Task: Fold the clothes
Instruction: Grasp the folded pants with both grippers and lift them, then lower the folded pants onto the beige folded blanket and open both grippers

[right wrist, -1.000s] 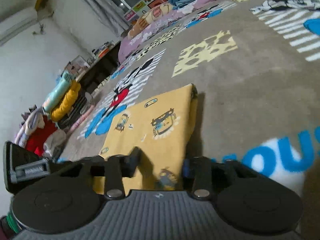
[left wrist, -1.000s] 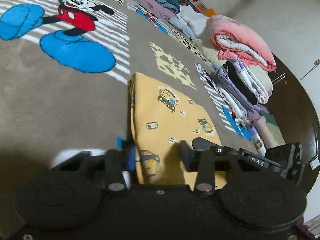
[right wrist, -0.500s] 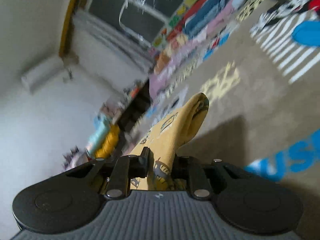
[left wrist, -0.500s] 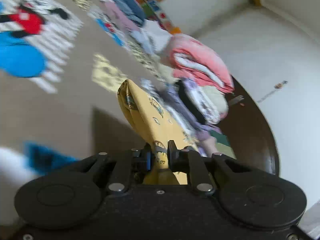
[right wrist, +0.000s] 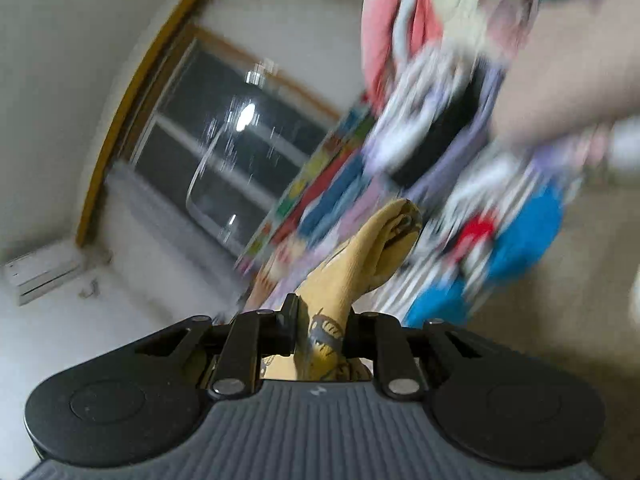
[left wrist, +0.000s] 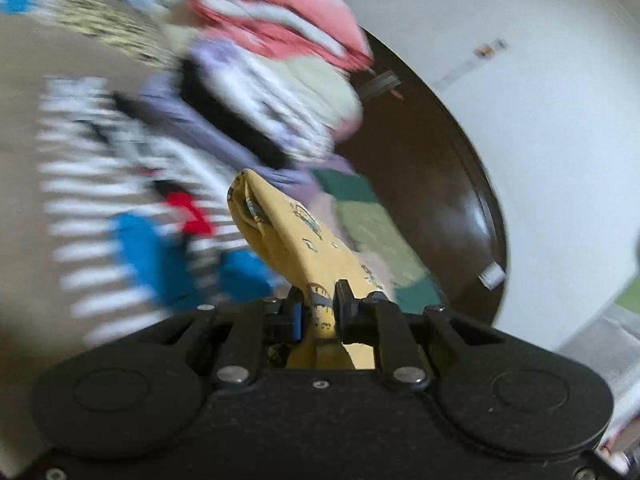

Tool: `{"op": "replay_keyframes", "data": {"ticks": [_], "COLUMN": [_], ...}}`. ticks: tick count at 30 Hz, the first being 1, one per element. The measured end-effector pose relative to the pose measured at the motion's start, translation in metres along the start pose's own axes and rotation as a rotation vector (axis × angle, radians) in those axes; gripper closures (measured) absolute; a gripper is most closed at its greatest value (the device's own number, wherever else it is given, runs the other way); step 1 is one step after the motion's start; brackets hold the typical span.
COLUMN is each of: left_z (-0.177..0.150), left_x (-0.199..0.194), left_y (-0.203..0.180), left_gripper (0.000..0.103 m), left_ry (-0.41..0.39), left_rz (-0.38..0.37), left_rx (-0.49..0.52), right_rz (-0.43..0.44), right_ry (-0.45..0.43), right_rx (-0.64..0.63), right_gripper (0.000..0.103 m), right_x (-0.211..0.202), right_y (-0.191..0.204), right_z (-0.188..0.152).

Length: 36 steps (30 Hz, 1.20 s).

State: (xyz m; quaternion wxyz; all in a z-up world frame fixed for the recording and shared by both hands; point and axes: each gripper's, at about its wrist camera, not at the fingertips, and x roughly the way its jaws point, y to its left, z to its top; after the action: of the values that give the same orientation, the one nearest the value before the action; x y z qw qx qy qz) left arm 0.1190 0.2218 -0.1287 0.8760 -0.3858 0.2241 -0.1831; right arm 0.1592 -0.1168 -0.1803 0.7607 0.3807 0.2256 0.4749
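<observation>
Left tool (left wrist: 318, 300): clamped on yellow cloth (left wrist: 288, 236).
Right tool (right wrist: 322, 320): clamped on it too.
Carry: keep both level toward the pile (left wrist: 272, 92).

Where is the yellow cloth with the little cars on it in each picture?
Left wrist view: the yellow cloth is low in the middle, pinched in the left claw and sticking up and leftward.
Right wrist view: the yellow cloth is low in the middle, pinched in the right claw and pointing up and rightward.
Shared landmark: the blurry pile of folded clothes with a pink blanket, above the cloth in both.
</observation>
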Motion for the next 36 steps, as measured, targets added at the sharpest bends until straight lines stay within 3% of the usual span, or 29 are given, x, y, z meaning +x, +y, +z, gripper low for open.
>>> {"op": "replay_keyframes", "data": {"ticks": [3,9,14,16,18,21,23,24,28,32,34,36], "left_z": [0.025,0.064,0.083,0.087,0.081,0.053,0.049,0.049,0.041,0.015,-0.009,-0.019], "left_x": [0.064,0.170,0.225,0.244,0.264,0.277,0.259,0.249,0.220,0.228,0.246,0.240], "left_y": [-0.018,-0.054,-0.062,-0.053,-0.039,-0.016,-0.014,-0.017,-0.037,-0.053,-0.043,-0.044], "left_gripper": [0.091,0.091,0.090,0.090,0.085,0.079,0.069,0.059,0.058,0.058,0.056,0.056], "left_ry": [0.066,0.157,0.181,0.180,0.208,0.246,0.170,0.122,-0.026,0.002,0.105,0.075], "left_rz": [-0.043,-0.178,-0.234,-0.236,-0.129,0.085,0.095,0.110,0.157,0.104,0.188,0.211], "left_rx": [0.072,0.205,0.253,0.267,0.336,0.464,0.460,0.472,0.605,0.739,0.815,0.821], "right_rz": [-0.026,-0.092,-0.144,-0.195,-0.262,-0.361,-0.427,-0.459,-0.590,-0.693,-0.734,-0.766], "right_ry": [-0.157,-0.368,-0.532,-0.524,-0.502,-0.466,-0.442,-0.429,-0.376,-0.285,-0.222,-0.171], "right_rx": [0.052,0.033,-0.013,-0.070,-0.135,-0.233,-0.298,-0.330,-0.460,-0.580,-0.563,-0.531], "right_gripper": [0.082,0.082,0.082,0.082,0.082,0.071,0.072,0.064,0.062,0.064,0.063,0.063], "right_x": [-0.024,-0.042,-0.052,-0.044,-0.033,-0.015,-0.004,0.002,0.025,0.055,0.072,0.083], "right_y": [-0.031,-0.061,-0.080,-0.081,-0.080,-0.077,-0.076,-0.075,-0.072,-0.069,-0.079,-0.090], "right_z": [0.027,0.079,0.121,0.128,0.130,0.133,0.135,0.136,0.140,0.139,0.138,0.141]}}
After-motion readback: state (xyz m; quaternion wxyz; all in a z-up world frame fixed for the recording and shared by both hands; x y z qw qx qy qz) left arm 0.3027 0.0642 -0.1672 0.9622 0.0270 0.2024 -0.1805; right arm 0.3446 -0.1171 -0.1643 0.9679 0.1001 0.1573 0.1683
